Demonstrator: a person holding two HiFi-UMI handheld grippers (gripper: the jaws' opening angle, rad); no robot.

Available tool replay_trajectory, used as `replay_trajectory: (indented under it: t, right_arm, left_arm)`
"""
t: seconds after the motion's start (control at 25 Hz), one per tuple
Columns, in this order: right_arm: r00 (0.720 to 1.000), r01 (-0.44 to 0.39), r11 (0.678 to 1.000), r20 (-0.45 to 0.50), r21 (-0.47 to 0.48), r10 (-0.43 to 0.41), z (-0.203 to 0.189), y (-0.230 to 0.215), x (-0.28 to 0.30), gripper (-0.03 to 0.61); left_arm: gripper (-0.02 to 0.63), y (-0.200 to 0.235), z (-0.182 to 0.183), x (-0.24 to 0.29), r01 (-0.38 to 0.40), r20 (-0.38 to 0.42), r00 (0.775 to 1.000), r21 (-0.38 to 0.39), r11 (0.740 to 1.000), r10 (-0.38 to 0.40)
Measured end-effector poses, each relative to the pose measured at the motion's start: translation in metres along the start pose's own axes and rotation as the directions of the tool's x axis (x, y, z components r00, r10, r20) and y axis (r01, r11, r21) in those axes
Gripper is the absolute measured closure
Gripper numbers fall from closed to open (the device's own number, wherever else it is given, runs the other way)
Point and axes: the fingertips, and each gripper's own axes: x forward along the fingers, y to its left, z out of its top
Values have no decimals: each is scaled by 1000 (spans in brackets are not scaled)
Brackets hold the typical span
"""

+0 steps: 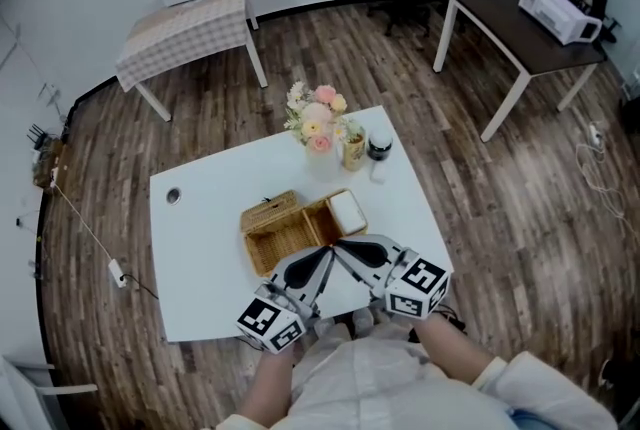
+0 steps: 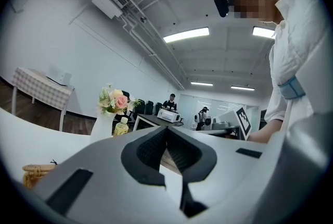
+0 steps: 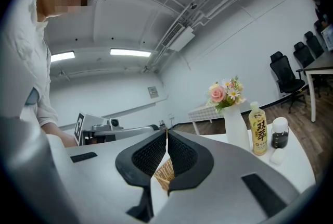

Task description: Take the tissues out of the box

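Head view: on the white tabletop (image 1: 200,248) stands a woven wicker box (image 1: 285,233), with the white tissue pack (image 1: 347,209) lying in its right end. The left gripper (image 1: 322,256) and right gripper (image 1: 345,246) meet tip to tip at the box's near edge, beside the pack.

Left gripper view: the left gripper (image 2: 166,132) has its jaws pressed together with nothing between them. A white vase of pink and cream flowers (image 2: 112,108) stands beyond.

Right gripper view: the right gripper (image 3: 166,137) is likewise closed and empty, with wicker showing below its pads. A yellow drink bottle (image 3: 257,129) and a dark jar (image 3: 279,138) stand at right.
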Motion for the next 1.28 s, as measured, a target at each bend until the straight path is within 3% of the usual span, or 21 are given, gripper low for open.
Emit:
replay_trajectory:
  t: [0.36, 0.76, 0.88, 1.28]
  right_arm:
    - [998, 66, 998, -14, 11, -66, -5, -20, 14, 545]
    - [971, 237, 971, -35, -18, -238, -20, -68, 7, 536]
    - [961, 271, 963, -55, -17, -271, -24, -81, 10, 448]
    - [918, 365, 930, -144, -53, -369, -48, -108, 21, 373]
  left_arm:
    - [611, 23, -4, 4, 37, -24, 999, -22, 999, -38]
    - [611, 39, -20, -10, 39, -37, 998, -66, 997, -41]
    - [611, 45, -24, -13, 41, -49, 998, -77, 996, -45]
    - [611, 57, -21, -5, 82, -67, 994, -75, 994, -87]
